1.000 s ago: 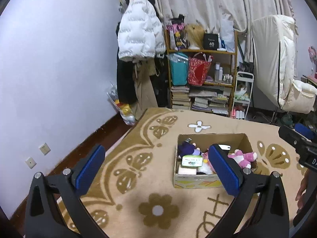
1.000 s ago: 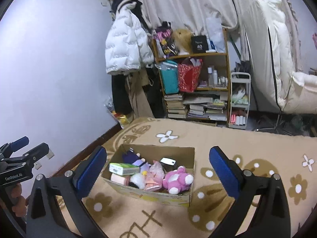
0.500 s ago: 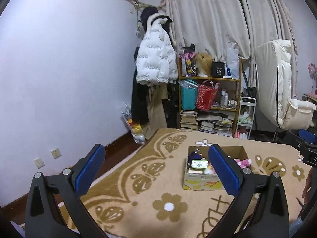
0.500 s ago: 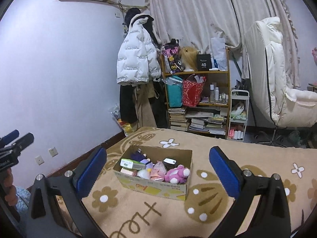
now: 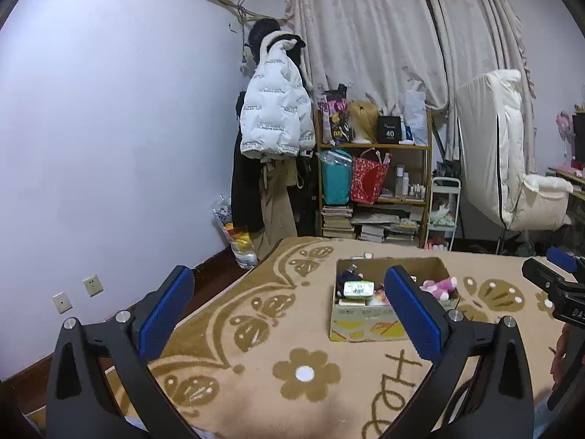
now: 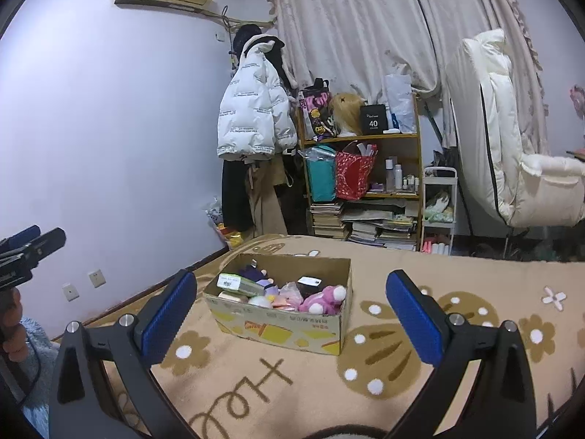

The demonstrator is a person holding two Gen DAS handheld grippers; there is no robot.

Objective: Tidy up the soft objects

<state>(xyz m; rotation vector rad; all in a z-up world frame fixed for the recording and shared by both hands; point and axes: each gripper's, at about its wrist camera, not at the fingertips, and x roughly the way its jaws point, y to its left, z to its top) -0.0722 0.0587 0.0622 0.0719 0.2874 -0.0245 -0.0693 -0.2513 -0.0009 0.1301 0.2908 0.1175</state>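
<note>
Left wrist view. Your left gripper: two black angular arms tipped with ribbed blue pads, spread wide, nothing between them. Beneath it, a carpet, short tan pile with brown butterfly and flower shapes. On the carpet, well ahead of you, a cardboard box, rectangular, open-topped, yellow print on its near wall. Inside it: a pink plush toy at the right end, a dark purple plush at the left, a green-and-white packet lying across the top (the rest is partly hidden behind your right-hand pad). At the right edge, your right gripper shows as a black body with a blue tip; its opening cannot be judged here. Against the far wall, a wooden shelf stacked with books and bags, and a puffy quilted white jacket hanging beside it.

Right wrist view. Your right gripper: same build, blue pads held far apart, empty. The box sits on the carpet between the pads in line of sight, not touching them. Contents: the pink plush toy at the near right corner, the packet tilted at the left, soft pale lumps between. Left edge: your left gripper, side-on, with a hand below it.
</note>
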